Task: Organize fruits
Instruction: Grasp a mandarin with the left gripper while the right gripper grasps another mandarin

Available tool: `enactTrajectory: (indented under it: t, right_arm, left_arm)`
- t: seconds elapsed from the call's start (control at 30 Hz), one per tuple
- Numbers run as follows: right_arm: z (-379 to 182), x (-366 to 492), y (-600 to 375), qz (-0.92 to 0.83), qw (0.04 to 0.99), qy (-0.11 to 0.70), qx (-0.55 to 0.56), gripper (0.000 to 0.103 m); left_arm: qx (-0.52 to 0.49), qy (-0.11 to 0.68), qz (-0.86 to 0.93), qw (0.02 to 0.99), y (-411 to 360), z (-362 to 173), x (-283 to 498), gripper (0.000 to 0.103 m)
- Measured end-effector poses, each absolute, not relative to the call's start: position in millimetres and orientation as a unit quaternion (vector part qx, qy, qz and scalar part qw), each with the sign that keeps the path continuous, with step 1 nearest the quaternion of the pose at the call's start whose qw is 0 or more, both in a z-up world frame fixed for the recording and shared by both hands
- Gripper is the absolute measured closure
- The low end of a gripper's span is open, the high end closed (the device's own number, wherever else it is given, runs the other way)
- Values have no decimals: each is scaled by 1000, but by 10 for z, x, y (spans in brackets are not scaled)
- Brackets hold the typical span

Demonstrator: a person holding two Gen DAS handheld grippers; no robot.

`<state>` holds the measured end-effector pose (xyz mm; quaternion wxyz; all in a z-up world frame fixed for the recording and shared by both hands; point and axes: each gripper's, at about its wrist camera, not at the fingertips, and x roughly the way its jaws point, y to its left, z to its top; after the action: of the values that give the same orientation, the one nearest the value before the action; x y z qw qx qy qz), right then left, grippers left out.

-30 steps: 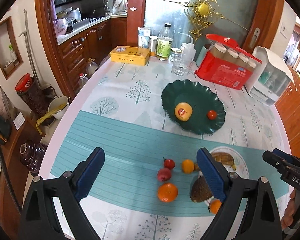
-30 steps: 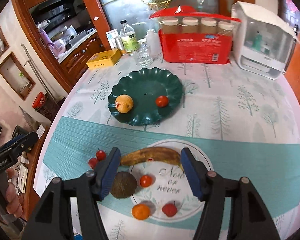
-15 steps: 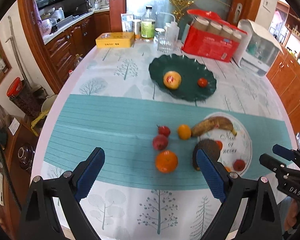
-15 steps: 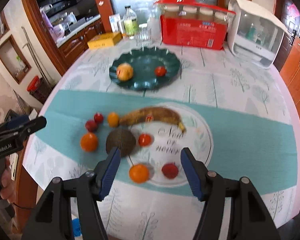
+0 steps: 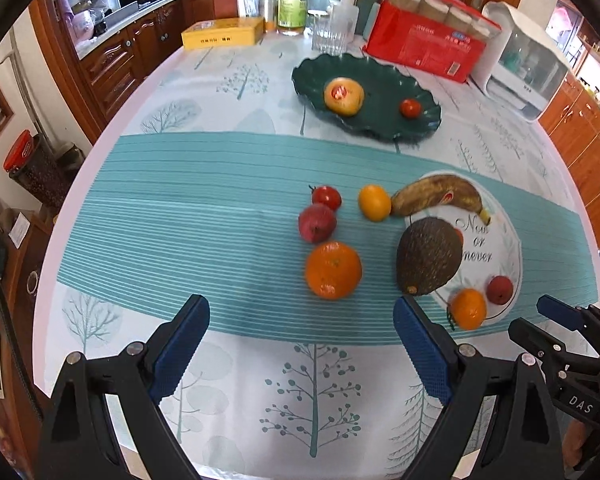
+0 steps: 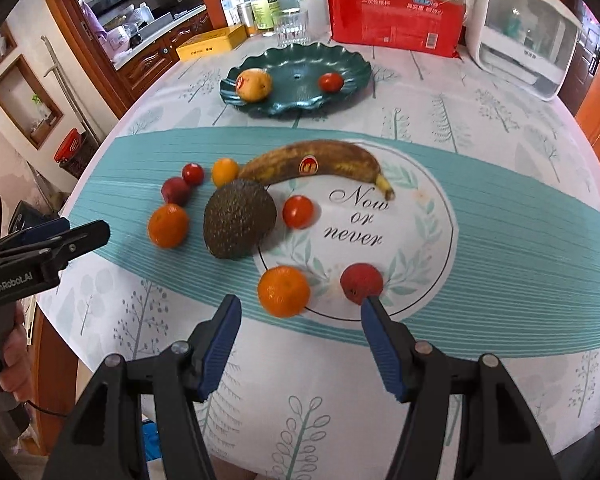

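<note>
While both grippers gape empty, green plate (image 6: 352, 80) holds pear (image 6: 254, 85), tomato (image 6: 331, 82)

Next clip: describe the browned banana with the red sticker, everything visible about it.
The browned banana is overripe: its peel is mostly brown, with yellow patches toward the stem end. A small red oval sticker sits mid-length. It lies flat and curved on the tablecloth, stem pointing toward the printed "Now or never" circle. Its blunt end meets the small orange fruit, and the dark rough-skinned avocado lies right against its near side. Neither gripper touches it.
</note>
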<state>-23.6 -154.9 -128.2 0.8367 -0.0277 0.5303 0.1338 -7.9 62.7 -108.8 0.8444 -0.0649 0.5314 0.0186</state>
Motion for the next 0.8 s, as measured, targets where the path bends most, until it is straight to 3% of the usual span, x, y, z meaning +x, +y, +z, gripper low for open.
enactTrajectory:
  t: [0.8]
  right_arm:
    - [-1725, -29, -1461, 161, 818, 553, -20, 50]
  left_arm:
    - [-108, 563, 31, 819, 640, -1609, 297, 13]
